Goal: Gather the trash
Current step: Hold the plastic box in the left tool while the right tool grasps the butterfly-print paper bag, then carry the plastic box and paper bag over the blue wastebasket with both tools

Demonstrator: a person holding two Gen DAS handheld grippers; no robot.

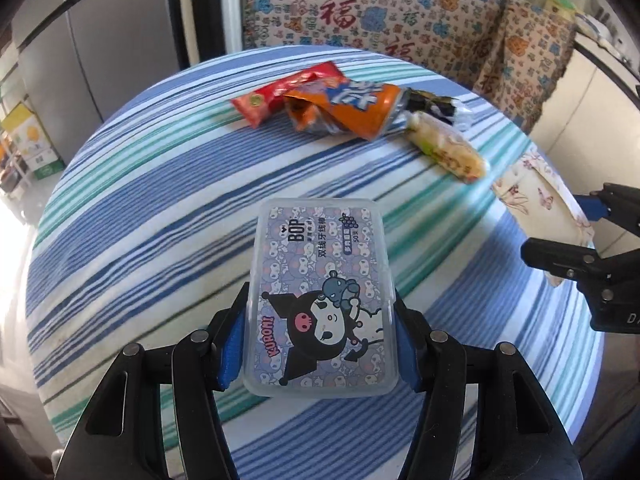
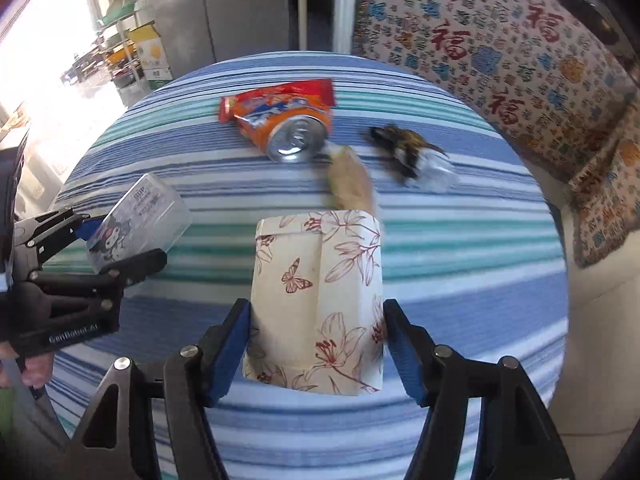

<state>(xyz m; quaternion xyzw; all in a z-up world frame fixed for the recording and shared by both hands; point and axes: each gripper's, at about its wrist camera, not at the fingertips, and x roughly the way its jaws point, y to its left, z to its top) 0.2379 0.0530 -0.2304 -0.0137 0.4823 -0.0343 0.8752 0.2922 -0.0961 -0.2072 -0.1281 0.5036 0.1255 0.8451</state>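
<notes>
My left gripper is shut on a clear plastic box with a cartoon print, its blue pads pressing the two long sides. The right wrist view shows that box held tilted above the table by the left gripper. My right gripper is shut on a cream paper box with red flowers and a butterfly. At the far side lie a red wrapper, a crushed orange can, a dark wrapper with clear plastic and a pale wrapper.
The round table wears a blue, white and green striped cloth. Behind it hangs a patterned fabric with red characters. Grey cabinet doors and cardboard boxes stand at the left. A hand grips the left tool.
</notes>
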